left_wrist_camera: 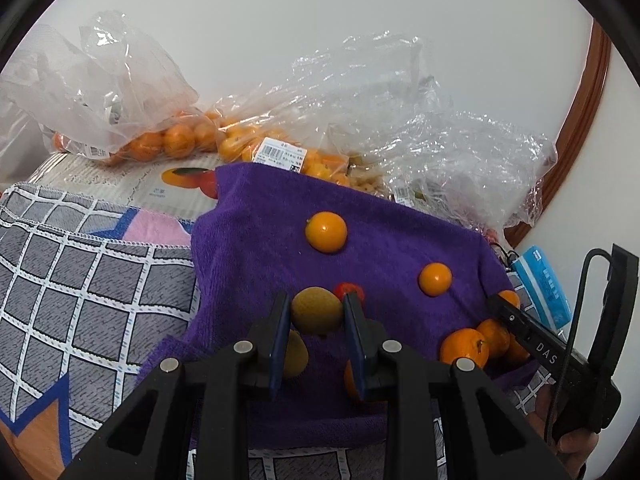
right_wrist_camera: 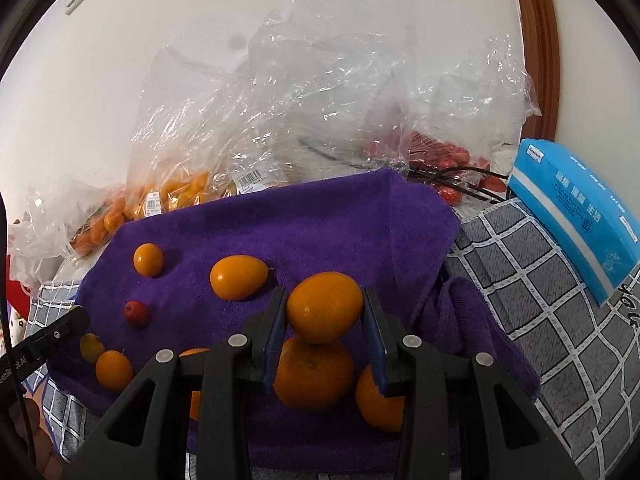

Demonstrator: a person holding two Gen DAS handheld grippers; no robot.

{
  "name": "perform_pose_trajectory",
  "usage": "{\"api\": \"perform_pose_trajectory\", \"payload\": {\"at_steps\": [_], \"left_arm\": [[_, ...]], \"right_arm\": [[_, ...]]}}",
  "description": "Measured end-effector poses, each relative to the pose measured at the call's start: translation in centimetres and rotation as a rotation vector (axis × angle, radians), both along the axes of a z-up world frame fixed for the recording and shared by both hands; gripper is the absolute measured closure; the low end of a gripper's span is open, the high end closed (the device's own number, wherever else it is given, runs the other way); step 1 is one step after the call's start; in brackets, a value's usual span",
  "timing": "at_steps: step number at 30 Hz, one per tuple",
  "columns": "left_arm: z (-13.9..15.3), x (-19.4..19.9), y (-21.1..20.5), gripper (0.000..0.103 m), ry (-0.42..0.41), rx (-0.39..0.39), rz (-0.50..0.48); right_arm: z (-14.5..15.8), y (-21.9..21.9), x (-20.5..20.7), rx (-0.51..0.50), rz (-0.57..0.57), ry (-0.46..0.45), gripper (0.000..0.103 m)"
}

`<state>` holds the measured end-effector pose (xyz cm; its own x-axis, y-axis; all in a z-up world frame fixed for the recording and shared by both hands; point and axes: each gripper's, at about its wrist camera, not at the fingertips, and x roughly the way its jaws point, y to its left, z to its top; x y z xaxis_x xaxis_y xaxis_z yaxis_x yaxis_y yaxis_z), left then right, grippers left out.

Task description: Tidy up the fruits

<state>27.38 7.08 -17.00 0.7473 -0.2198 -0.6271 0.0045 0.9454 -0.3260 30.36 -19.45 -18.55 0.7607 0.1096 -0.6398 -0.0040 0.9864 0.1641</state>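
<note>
Left gripper [left_wrist_camera: 316, 314]: jaws narrow, blue pads pressed on either side of a yellow-green fruit [left_wrist_camera: 316, 316], which sits between the tips. A second yellow-green fruit [left_wrist_camera: 295, 354] lies just below it, partly behind the left-hand pad. A small red fruit [left_wrist_camera: 349, 290] shows just beyond the right-hand pad. Farther out past the tips on the purple towel [left_wrist_camera: 248, 240]: a round orange fruit [left_wrist_camera: 326, 232], and off to the right a smaller orange fruit [left_wrist_camera: 435, 279]. At far right, a cluster of mandarins [left_wrist_camera: 466, 346] beside the tip of the other gripper. Right gripper [right_wrist_camera: 324, 308]: jaws narrow, clamped on an oval orange fruit [right_wrist_camera: 324, 308] held between the pads. Directly beneath it a large mandarin [right_wrist_camera: 314, 374] rests on the towel; another mandarin [right_wrist_camera: 378, 400] lies under the right-hand pad. Left of the jaws and slightly beyond, an egg-shaped orange fruit [right_wrist_camera: 238, 277]. Beyond the towel's far edge: clear plastic bags [right_wrist_camera: 280, 120] holding orange fruit and red fruit. Right of the jaws, a blue tissue pack [right_wrist_camera: 576, 216] on a grey checked cloth [right_wrist_camera: 540, 320].
</note>
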Motion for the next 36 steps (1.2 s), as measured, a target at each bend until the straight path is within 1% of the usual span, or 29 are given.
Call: {"api": "perform_pose_trajectory", "payload": {"at_steps": [6, 8, 10, 12, 13, 15, 17, 19, 25, 28, 36], "left_arm": [[-0.2, 0.2, -0.4, 0.077, 0.007, 0.021, -0.002], [-0.2, 0.2, -0.4, 0.077, 0.006, 0.022, -0.003], [-0.2, 0.2, -0.3, 0.077, 0.005, 0.023, -0.002], [-0.2, 0.2, -0.3, 0.077, 0.005, 0.023, -0.002], [-0.3, 0.2, -0.3, 0.075, 0.006, 0.024, -0.001], [-0.2, 0.2, -0.4, 0.062, 0.003, 0.027, -0.004], [-0.1, 0.1, -0.5, 0.056, -0.007, 0.038, -0.004], [0.0, 0.0, -0.6, 0.054, -0.018, 0.049, -0.006], [0.5, -0.3, -0.5, 0.052, -0.024, 0.059, -0.001], [0.9, -0.7, -0.5, 0.052, -0.024, 0.076, 0.007], [2.5, -1.4, -1.2, 0.050, -0.003, 0.110, -0.014]], "right_arm": [[0.0, 0.2, -0.2, -0.015, 0.000, -0.004, 0.065], [0.1, 0.1, -0.3, -0.015, 0.003, -0.011, 0.061], [0.2, 0.2, -0.5, -0.018, 0.005, -0.021, 0.056], [0.4, 0.3, -0.6, -0.026, 0.007, -0.030, 0.054], [0.5, 0.4, -0.7, -0.033, 0.008, -0.034, 0.051], [0.6, 0.6, -0.8, -0.045, 0.010, -0.040, 0.049], [0.7, 0.7, -1.0, -0.052, 0.014, -0.047, 0.047], [0.8, 0.8, -1.2, -0.053, 0.017, -0.051, 0.045], [1.4, 1.3, -1.9, -0.040, 0.033, -0.052, 0.043], [1.8, 1.8, -2.2, -0.050, 0.047, -0.033, 0.043], [4.8, 1.6, -5.2, -0.082, 0.033, -0.014, 0.043]]}}
